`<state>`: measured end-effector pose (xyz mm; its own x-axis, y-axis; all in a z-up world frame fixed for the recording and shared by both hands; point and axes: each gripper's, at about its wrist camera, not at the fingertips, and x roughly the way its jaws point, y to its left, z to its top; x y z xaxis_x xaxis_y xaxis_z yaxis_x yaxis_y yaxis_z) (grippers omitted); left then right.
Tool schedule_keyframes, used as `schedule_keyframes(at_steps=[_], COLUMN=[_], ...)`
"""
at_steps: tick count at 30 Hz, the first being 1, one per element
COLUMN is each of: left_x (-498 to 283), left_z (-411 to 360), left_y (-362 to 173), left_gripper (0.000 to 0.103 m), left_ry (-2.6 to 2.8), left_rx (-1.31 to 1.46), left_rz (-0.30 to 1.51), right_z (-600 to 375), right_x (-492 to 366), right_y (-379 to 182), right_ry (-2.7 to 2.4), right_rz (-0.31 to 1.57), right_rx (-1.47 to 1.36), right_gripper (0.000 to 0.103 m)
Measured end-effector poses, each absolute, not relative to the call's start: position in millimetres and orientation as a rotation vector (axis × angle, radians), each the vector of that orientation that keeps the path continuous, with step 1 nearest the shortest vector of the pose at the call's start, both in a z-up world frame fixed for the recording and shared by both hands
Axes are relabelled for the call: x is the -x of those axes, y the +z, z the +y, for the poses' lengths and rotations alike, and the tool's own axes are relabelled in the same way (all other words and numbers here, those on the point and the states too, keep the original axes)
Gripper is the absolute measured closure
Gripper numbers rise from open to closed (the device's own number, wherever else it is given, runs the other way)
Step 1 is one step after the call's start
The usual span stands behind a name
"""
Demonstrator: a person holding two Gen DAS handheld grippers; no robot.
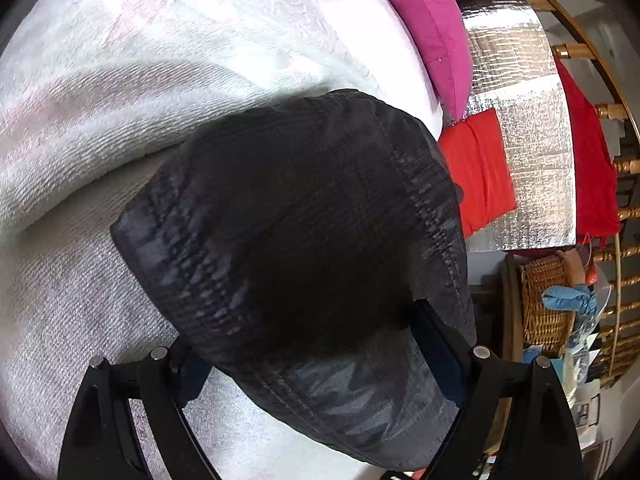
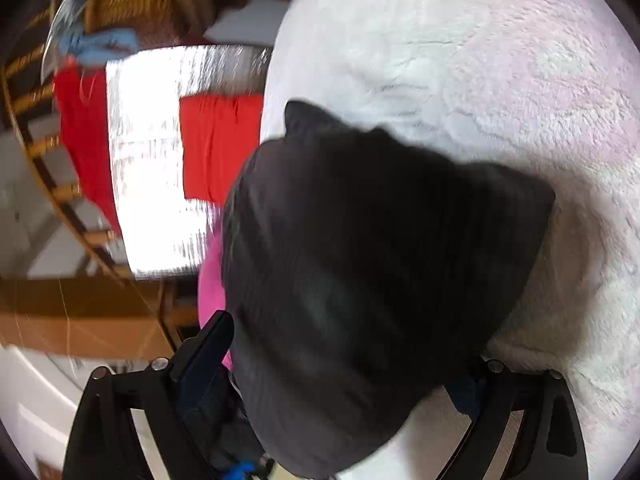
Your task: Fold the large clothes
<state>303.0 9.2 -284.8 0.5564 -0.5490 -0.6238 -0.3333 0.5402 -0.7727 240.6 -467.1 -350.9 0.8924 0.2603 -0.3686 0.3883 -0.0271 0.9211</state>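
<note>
A dark grey-black garment point(image 1: 304, 232) with an elastic waistband hangs bunched in front of the left wrist camera, over a white fleecy blanket point(image 1: 120, 92). My left gripper point(image 1: 312, 364) is shut on the garment, its fabric draped over both fingers. In the right wrist view the same garment point(image 2: 372, 264) fills the middle, blurred. My right gripper point(image 2: 344, 384) is shut on the garment; the fabric covers the fingertips. The blanket point(image 2: 480, 60) lies beneath.
A magenta pillow point(image 1: 432, 28) lies at the blanket's edge. Beyond are a silver foil mat point(image 1: 520, 120) with folded red cloth point(image 1: 480, 168), a wicker basket point(image 1: 544, 300) and wooden railing point(image 1: 616, 168). The right wrist view shows the mat point(image 2: 152, 152) and red cloth point(image 2: 216, 144).
</note>
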Motion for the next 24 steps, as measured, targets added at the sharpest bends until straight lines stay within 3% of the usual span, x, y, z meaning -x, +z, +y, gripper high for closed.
schedule_keyframes(at_steps=[7,9,10,15,18,24], left_x=[-328,-336,-342,-352,-356,-354], left_z=[-6,-11,-14,-26,-33,-30], left_y=[-278,-277,-275,-270,-261,-254], left_gripper=[0.013,0.019,0.028,0.052,0.062,0.074], left_ry=[-0.14,-0.118,-0.106,-0.086,-0.086,-0.117], left_rx=[0.987,0.96,0.944,0.865,0.801,0.775], left_rz=[1.005,0.996,0.993,0.98,0.971,0.96], right_z=[-460,-456,-456,-452,-440,-426], right_x=[-256,-258,-259,-263,-266,-252], right_y=[-335,-329,-326,-314,-296,-280], right_ry=[-0.174,-0.192,-0.21,-0.286,-0.309,-0.294], right_rz=[0.514,0.538,0.549,0.607,0.615,0.615], right_rx=[-1.478,-1.421,-1.391,-1.231,-1.077,-0.966], right_gripper=[0.005,0.007,0.009,0.053,0.064,0.069])
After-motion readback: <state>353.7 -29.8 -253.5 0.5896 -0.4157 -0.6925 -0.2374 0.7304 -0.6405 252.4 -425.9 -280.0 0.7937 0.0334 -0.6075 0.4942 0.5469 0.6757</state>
